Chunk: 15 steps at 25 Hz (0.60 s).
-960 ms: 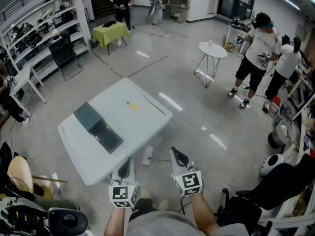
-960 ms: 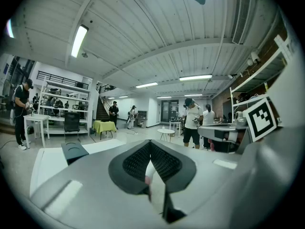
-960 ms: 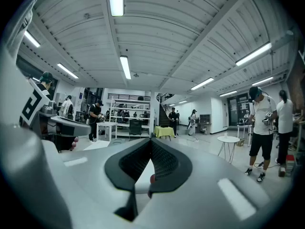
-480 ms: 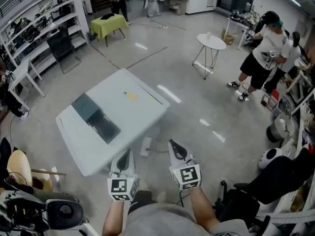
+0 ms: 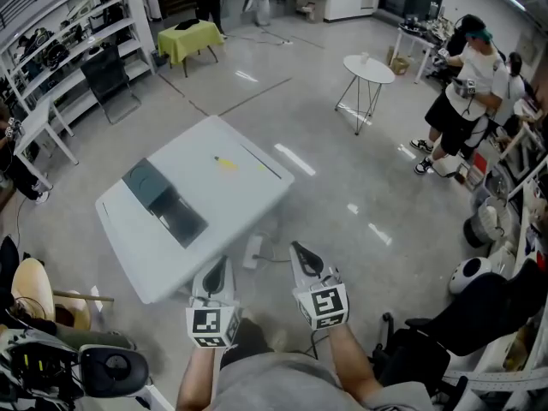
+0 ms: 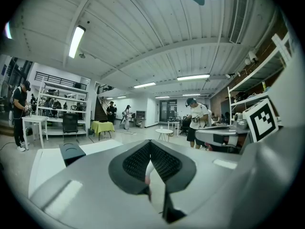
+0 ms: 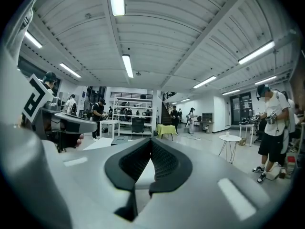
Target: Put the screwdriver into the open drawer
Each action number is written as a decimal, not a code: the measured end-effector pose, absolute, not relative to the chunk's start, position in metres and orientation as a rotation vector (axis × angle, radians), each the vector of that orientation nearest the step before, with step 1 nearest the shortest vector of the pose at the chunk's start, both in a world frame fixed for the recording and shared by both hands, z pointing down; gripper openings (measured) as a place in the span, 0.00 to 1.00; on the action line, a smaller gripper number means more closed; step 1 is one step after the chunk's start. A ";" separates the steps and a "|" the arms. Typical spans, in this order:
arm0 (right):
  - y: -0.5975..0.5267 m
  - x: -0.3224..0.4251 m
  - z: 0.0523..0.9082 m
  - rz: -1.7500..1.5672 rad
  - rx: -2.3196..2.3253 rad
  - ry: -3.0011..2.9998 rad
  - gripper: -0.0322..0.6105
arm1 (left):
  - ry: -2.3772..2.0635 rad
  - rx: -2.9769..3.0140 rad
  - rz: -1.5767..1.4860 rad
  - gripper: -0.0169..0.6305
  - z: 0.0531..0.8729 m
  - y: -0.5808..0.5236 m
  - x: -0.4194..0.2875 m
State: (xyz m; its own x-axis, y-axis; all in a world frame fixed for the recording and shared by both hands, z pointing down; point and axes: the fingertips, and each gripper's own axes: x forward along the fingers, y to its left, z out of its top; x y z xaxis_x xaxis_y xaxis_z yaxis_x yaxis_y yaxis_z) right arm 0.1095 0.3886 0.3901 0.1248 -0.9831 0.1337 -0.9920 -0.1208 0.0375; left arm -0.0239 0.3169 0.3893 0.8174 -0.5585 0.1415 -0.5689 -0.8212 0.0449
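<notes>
A yellow-handled screwdriver [image 5: 225,163] lies on the white table [image 5: 137,255], towards its far side. On the table's left part stands a dark grey drawer unit [image 5: 144,182], with its open drawer [image 5: 181,221] pulled out towards me. My left gripper [image 5: 216,274] and right gripper [image 5: 305,259] are held side by side in front of the table's near corner, both shut and holding nothing. In the left gripper view the jaws [image 6: 150,148] meet, and the dark unit [image 6: 71,151] shows beyond them. In the right gripper view the jaws [image 7: 151,146] are also together.
A power strip [image 5: 253,251] lies on the floor under the table's near corner. A round white side table [image 5: 369,65] stands far right, with people [image 5: 462,101] beyond it. Shelving [image 5: 68,50] lines the left wall. A black chair [image 5: 445,349] is at the lower right.
The head view has drifted a little, so the table sits slightly lower and further left. Both grippers keep their shut pose side by side. The people on the right have shifted.
</notes>
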 end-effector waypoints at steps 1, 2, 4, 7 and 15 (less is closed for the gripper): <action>0.387 0.110 0.391 0.114 2.262 -1.997 0.06 | -0.904 2.915 0.189 0.05 0.389 0.316 -0.022; 0.384 0.111 0.392 0.114 2.260 -1.993 0.06 | -0.902 2.915 0.192 0.05 0.389 0.315 -0.021; 0.379 0.113 0.394 0.119 2.258 -1.991 0.06 | -0.908 2.912 0.201 0.05 0.392 0.311 -0.020; 0.365 0.121 0.397 0.147 2.261 -2.013 0.06 | -0.921 2.903 0.209 0.05 0.394 0.299 -0.015; 0.298 0.141 0.403 0.195 2.250 -2.046 0.05 | -0.936 2.880 0.218 0.05 0.398 0.238 0.007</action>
State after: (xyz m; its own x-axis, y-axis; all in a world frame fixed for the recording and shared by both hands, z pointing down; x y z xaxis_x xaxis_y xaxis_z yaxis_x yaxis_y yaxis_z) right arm 0.1407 0.2984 0.4026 0.0922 -0.9832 0.1576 -0.9953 -0.0960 -0.0161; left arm 0.0066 0.2378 0.3977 0.8003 -0.5754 0.1684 -0.5905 -0.8051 0.0554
